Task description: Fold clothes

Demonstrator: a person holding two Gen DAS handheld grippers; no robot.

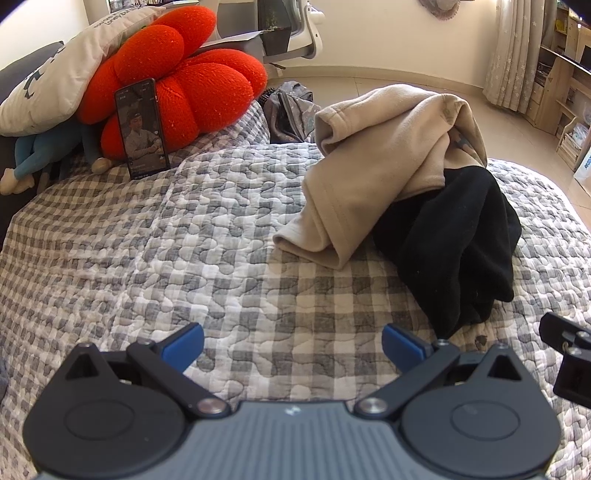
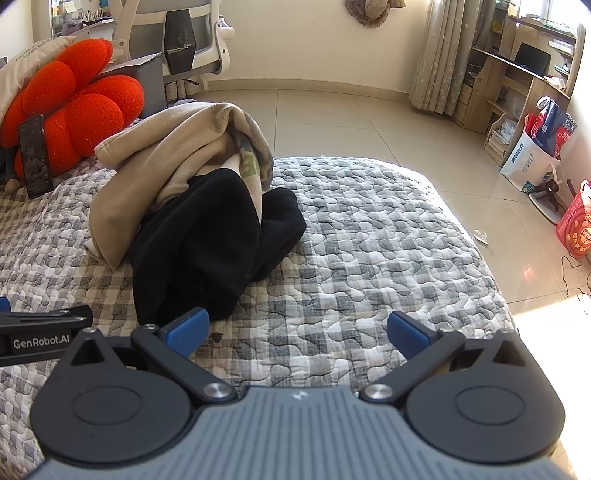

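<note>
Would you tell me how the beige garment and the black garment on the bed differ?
The beige garment is light and lies on top, draped over the heap; the black garment is dark and lies underneath, spilling toward the grippers. The beige one shows a stitched hem; the black one shows no detail. Both are crumpled, unfolded, and rest on the checked quilt.

Cream walls (image 2: 295,44), glossy beige tiled floor (image 2: 351,122) (sun patch at right), lace curtain (image 2: 439,55), wooden shelf desk (image 2: 517,77), white office chair (image 2: 184,33), checked quilt bed (image 2: 369,221).

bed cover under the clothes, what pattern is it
The bed cover is a grey and white check with wavy quilted stitching, clearest in the left wrist view.
</note>
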